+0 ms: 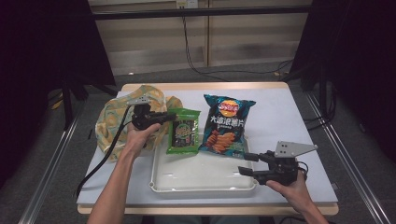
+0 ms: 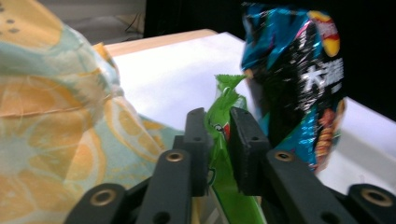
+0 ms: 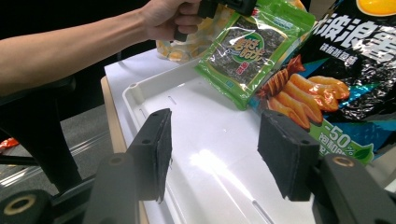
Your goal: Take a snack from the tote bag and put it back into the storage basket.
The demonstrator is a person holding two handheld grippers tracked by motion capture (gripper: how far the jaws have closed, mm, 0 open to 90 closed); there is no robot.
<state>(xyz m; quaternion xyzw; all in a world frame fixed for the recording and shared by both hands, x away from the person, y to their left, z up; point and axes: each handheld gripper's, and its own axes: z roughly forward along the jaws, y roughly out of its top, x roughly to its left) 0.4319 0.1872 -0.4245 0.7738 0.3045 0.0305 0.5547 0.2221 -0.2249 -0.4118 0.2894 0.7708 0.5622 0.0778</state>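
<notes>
The green snack packet (image 1: 183, 131) lies on the white tray's (image 1: 201, 179) 11 o'clock rim: judged light, thin, crinkly; grip its sealed edge. The left gripper (image 2: 218, 140) pinches that edge. At 4 o'clock, the right gripper (image 3: 215, 154) is spread wide, empty.

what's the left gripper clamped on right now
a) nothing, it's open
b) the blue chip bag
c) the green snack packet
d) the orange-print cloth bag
c: in the left gripper view the left gripper has its jaws pressed on the top edge of the green snack packet; the blue chip bag stands just behind, ungripped.
</notes>
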